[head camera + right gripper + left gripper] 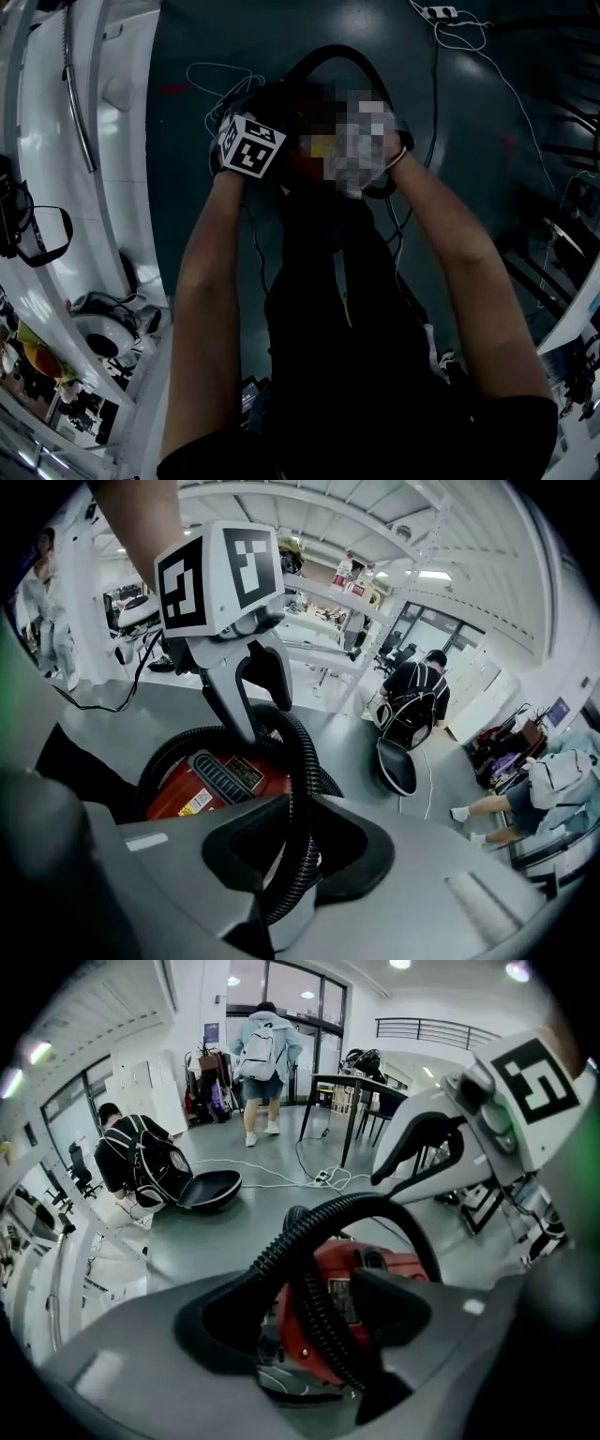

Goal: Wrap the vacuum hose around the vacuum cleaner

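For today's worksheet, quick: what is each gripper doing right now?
Left gripper: open, vacuum hose passing between its jaws, ungripped.
Right gripper: closed on the vacuum hose.

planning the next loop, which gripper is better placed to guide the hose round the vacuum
Right, probably: the right gripper grips the vacuum hose over the red vacuum cleaner; the left gripper has jaws apart around it.
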Demonstrator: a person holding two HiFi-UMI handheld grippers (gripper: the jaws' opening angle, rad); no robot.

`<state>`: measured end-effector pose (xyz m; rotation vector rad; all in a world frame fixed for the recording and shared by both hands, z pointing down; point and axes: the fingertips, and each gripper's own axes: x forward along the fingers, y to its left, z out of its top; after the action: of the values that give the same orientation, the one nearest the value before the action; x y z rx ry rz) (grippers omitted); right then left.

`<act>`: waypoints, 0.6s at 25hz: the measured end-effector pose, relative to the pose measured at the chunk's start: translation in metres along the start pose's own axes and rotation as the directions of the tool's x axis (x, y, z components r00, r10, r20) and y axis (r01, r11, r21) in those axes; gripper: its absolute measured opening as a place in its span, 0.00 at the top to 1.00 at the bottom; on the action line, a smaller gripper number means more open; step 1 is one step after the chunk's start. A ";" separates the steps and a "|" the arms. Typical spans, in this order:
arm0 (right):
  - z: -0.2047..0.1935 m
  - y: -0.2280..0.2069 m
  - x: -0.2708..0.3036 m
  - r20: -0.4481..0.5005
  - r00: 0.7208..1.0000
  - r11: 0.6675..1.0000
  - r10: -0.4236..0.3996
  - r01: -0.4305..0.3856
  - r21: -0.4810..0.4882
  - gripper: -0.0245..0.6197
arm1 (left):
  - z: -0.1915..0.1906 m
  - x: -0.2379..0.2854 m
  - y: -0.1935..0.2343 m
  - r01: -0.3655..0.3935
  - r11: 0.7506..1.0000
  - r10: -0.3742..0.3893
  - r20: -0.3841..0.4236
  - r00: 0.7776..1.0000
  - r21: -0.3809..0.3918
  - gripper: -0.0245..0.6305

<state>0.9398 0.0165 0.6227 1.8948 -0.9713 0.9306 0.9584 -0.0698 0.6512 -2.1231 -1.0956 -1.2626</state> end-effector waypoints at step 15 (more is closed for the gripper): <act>-0.013 0.012 -0.036 0.027 0.999 0.995 -0.019 0.017 0.102 0.90 | 0.013 -0.030 -0.056 0.039 0.984 -0.019 0.118 0.993 -0.172 0.72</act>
<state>0.9101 0.0334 0.6013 2.0033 -0.9375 0.9615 0.9123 -0.0400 0.6176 -2.3445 -1.1035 -1.3050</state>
